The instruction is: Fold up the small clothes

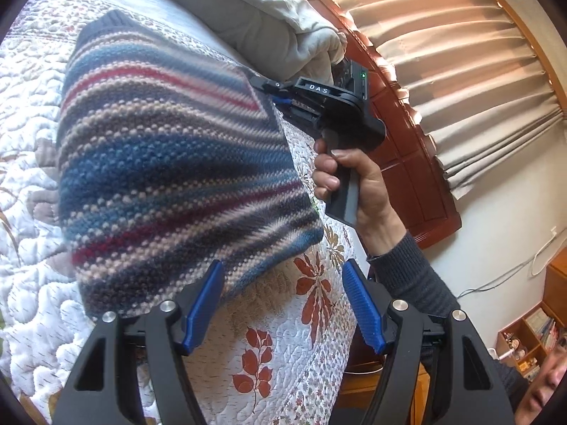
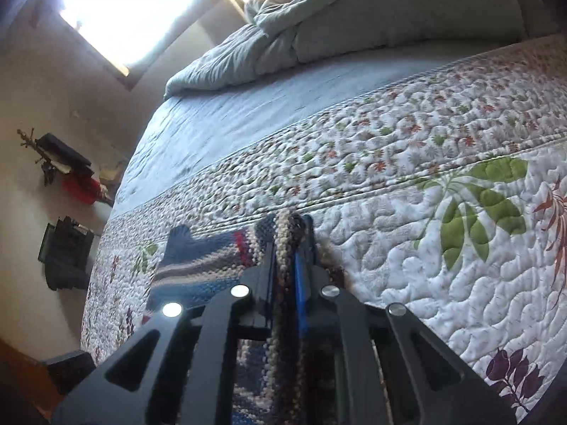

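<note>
A bed covered by a white quilted bedspread printed with red, green and purple leaves (image 1: 283,347) fills both views and serves as the reference. Toward its head end, a plain pale blue-grey sheet (image 2: 219,124) is exposed, and on that a rumpled grey-white duvet (image 2: 319,24) is heaped. Beyond the head of the bed, pleated beige curtains (image 1: 460,63) are lit from behind, with a red-brown wooden headboard (image 1: 407,148) below them.

On the bedspread, a small knitted sweater striped in blue, grey, cream and red (image 1: 170,163) is spread, folded into a roughly square shape; one ribbed navy end (image 1: 106,26) points toward the head of the bed.

At the sweater's edge nearest the headboard, the right gripper (image 2: 292,244) is seen clamped: its jaws are drawn nearly together with a thick fold of the striped knit pinched between the blue pads. It is carried by a hand (image 1: 351,184) in a dark grey ribbed sleeve (image 1: 407,276).

At the sweater's corner nearest the foot of the bed, the left gripper (image 1: 283,283) is held with its jaws wide apart. Nothing is gripped; one blue ridged pad (image 1: 205,304) overlaps the knit's edge, the other lies over bare bedspread.

Past the foot of the bed, a wooden cubby shelf (image 1: 531,340) holds books and small trinkets.
</note>
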